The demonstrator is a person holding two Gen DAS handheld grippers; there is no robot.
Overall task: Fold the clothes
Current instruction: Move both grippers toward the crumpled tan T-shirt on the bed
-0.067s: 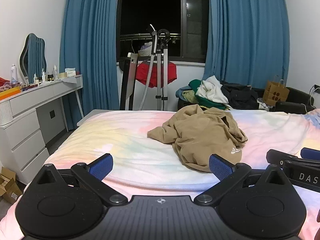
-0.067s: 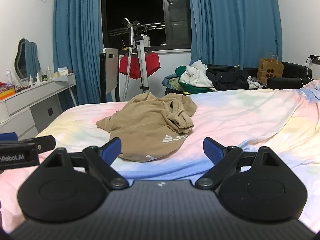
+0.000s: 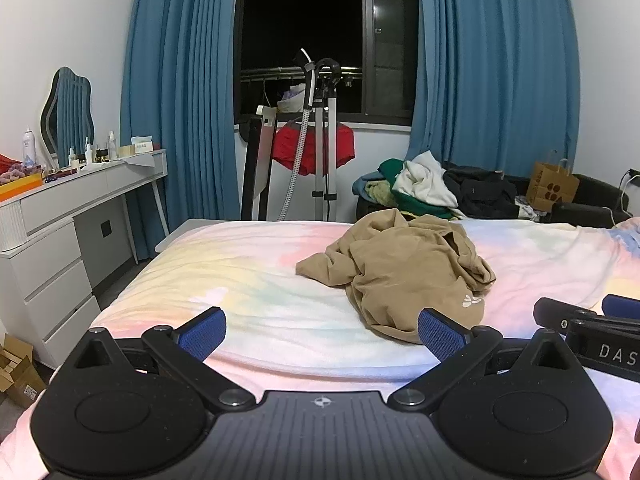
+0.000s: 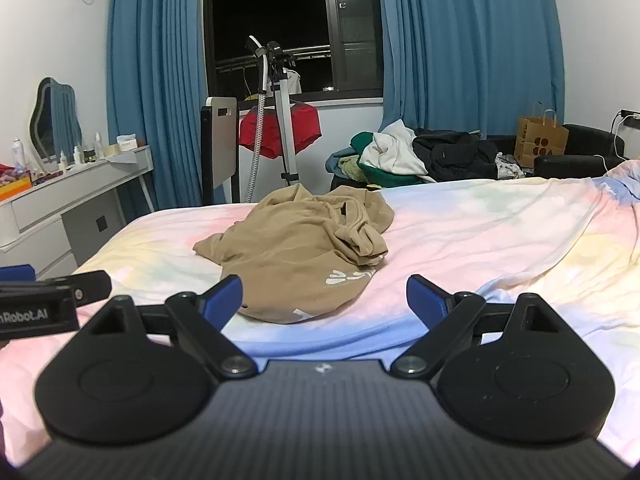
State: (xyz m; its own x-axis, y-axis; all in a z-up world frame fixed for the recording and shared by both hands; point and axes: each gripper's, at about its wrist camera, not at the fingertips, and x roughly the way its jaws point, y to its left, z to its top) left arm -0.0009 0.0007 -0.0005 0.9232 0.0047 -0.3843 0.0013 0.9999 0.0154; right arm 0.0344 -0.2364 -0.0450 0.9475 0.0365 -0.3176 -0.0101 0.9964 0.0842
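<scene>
While the left wrist view shows a cardboard box (image 3: 18, 368) on the floor, the right wrist view does not. The crumpled tan garment (image 3: 404, 268) lies on the bed (image 3: 240, 276). The left hand-held gripper (image 3: 322, 330) and right hand-held gripper (image 4: 324, 298) hover level before it, both wide and empty.

bed (image 3: 248, 280) with pastel tie-dye sheet, rumpled toward right side, crumpled tan garment (image 3: 404, 268) lying in a heap on it near middle, white print showing on its near edge, rest of sheet bare around garment
</scene>
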